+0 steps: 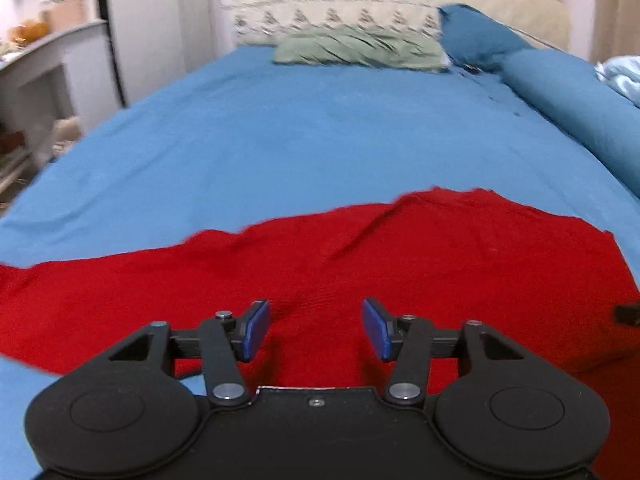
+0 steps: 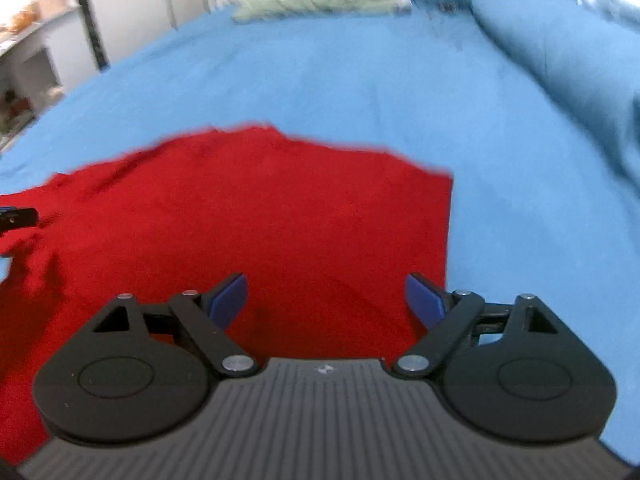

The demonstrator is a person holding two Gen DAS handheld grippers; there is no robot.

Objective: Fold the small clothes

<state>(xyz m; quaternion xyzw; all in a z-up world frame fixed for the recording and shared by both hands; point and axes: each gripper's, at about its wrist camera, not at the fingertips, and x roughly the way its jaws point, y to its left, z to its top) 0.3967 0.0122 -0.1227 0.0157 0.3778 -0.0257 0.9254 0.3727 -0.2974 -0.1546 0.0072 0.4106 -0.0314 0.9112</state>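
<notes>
A red garment (image 1: 360, 256) lies spread on the blue bed sheet (image 1: 280, 128); it also shows in the right wrist view (image 2: 260, 208). My left gripper (image 1: 316, 328) is open and empty, hovering over the garment's near part. My right gripper (image 2: 326, 300) is open wide and empty, above the garment near its right edge. The tip of the right gripper shows at the far right of the left wrist view (image 1: 628, 314). The tip of the left gripper shows at the left edge of the right wrist view (image 2: 18, 216).
A green pillow (image 1: 360, 48), a blue pillow (image 1: 476, 36) and a blue bolster (image 1: 580, 100) lie at the bed's far end and right side. A white shelf unit (image 1: 36, 80) stands left of the bed.
</notes>
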